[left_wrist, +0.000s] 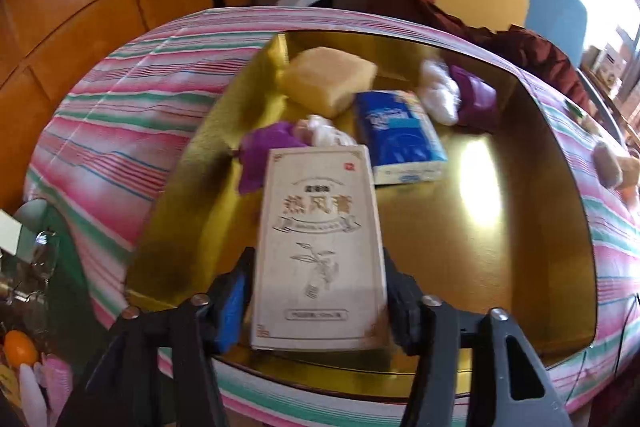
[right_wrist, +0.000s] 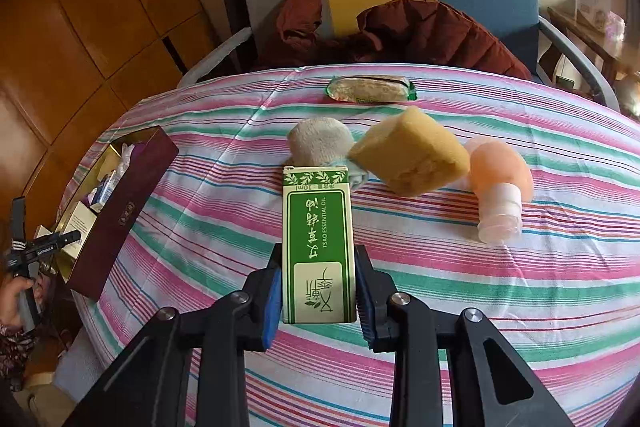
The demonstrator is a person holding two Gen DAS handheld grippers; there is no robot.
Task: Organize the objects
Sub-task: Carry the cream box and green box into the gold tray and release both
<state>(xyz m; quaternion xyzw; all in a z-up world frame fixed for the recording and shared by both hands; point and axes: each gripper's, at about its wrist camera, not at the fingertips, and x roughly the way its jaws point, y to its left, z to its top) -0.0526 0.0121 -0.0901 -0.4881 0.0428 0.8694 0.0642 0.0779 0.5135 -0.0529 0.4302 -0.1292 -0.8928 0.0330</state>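
Pinching a pale cream box printed with a plant sketch, the left gripper is hovering over the gold-lined box, while the right gripper is clamping a green-and-white essential-oil carton above the striped surface.

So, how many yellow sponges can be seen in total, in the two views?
2. One sponge in the box lies at the far left corner of the gold-lined box. One sponge on the table lies on the striped cloth. Others may be hidden.
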